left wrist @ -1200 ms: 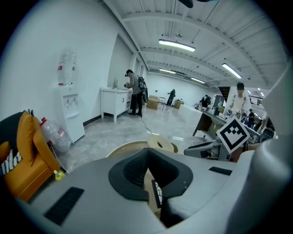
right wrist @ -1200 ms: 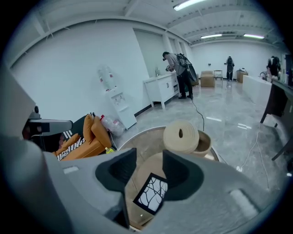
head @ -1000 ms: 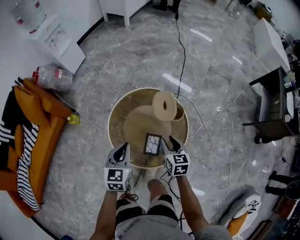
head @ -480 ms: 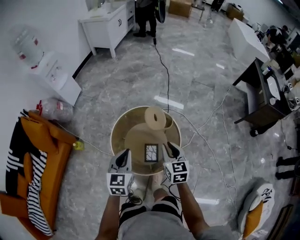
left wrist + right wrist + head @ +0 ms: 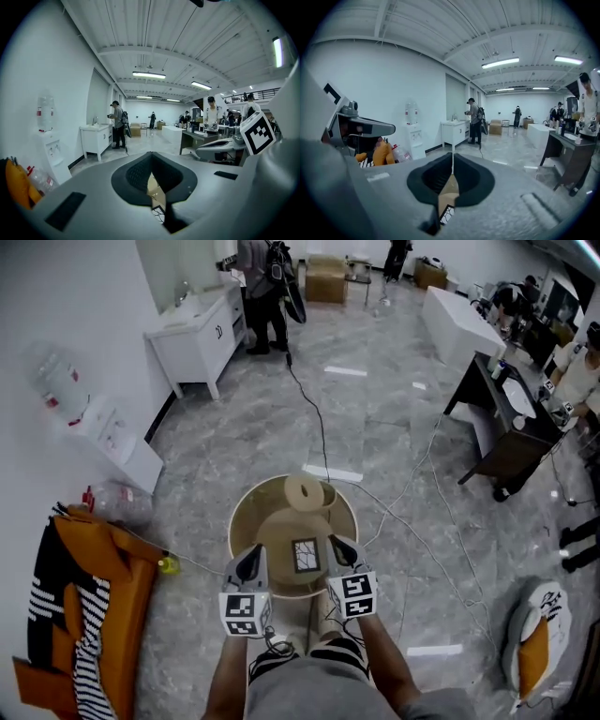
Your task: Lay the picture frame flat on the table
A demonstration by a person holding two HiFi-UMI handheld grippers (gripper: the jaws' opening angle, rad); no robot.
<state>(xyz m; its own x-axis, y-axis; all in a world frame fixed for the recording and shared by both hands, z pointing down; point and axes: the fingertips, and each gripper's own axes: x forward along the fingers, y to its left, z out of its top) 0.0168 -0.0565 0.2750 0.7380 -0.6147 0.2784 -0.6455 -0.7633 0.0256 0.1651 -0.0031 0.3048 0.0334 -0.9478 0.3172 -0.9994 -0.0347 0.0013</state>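
Observation:
The picture frame [image 5: 306, 555], black-edged with a white cracked pattern, rests on the round tan table [image 5: 246, 521] near its front edge; whether it lies fully flat I cannot tell. My left gripper [image 5: 255, 557] hovers just left of it and my right gripper [image 5: 336, 544] just right of it, neither touching it. Both grippers have their jaws together with nothing between them. Below the shut tips in the left gripper view [image 5: 151, 161], a corner of the frame [image 5: 159, 213] shows. The same goes for the right gripper view [image 5: 452, 165], where the frame [image 5: 446, 213] peeks out low.
A pale cylinder [image 5: 304, 491] stands at the table's far side. A black cable [image 5: 314, 418] runs across the marble floor. An orange and striped heap [image 5: 84, 615] lies at the left, a white cabinet [image 5: 192, 334] at the back left and dark desks [image 5: 502, 418] at the right. People stand far off.
The head view has tipped up, so more of the room shows. The frame looked skewed beside the right gripper and now sits square between both grippers. Both grippers stayed by the table's front edge.

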